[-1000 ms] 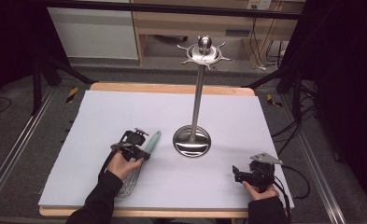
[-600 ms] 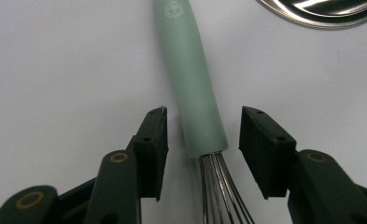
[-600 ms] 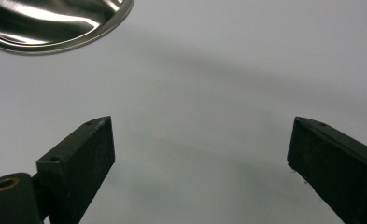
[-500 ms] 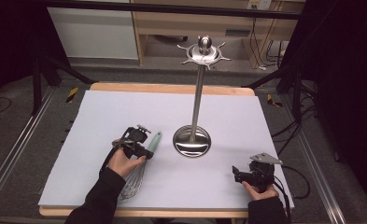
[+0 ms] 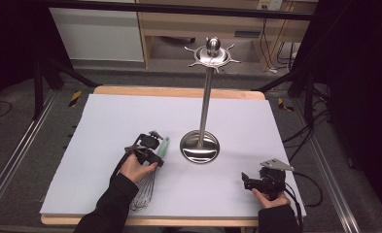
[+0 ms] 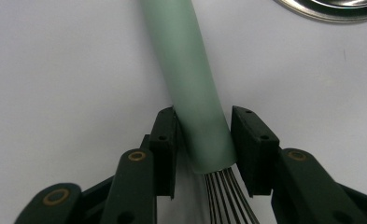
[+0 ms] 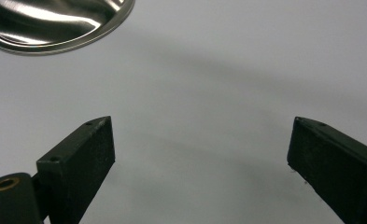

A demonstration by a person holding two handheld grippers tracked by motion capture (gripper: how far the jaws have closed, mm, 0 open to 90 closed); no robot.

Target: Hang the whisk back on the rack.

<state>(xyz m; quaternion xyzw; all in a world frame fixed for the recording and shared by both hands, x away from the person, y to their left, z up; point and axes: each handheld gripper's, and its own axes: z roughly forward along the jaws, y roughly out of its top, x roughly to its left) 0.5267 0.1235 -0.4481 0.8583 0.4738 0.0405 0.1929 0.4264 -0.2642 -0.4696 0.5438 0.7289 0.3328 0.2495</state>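
High view: your white table sheet (image 5: 106, 126) carries the steel utensil stand (image 5: 200, 145) near its centre, base on the sheet. At nine o'clock from that base lies the whisk (image 5: 149, 182), green handle (image 6: 190, 74) toward twelve, wires toward six. Your left gripper (image 6: 203, 140) straddles the handle's wire end, jaws close alongside it, not yet clamped. Your right gripper (image 7: 200, 149), at four o'clock, gapes wide, holding nothing.

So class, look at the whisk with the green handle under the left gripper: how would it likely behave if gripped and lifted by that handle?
The whisk has a smooth, round handle, so it may twist or slip between the left gripper's jaws, which flank it near the wires. Its thin wire head looks springy and light, so the handle end probably outweighs it. Lying flat, it could roll if nudged sideways.
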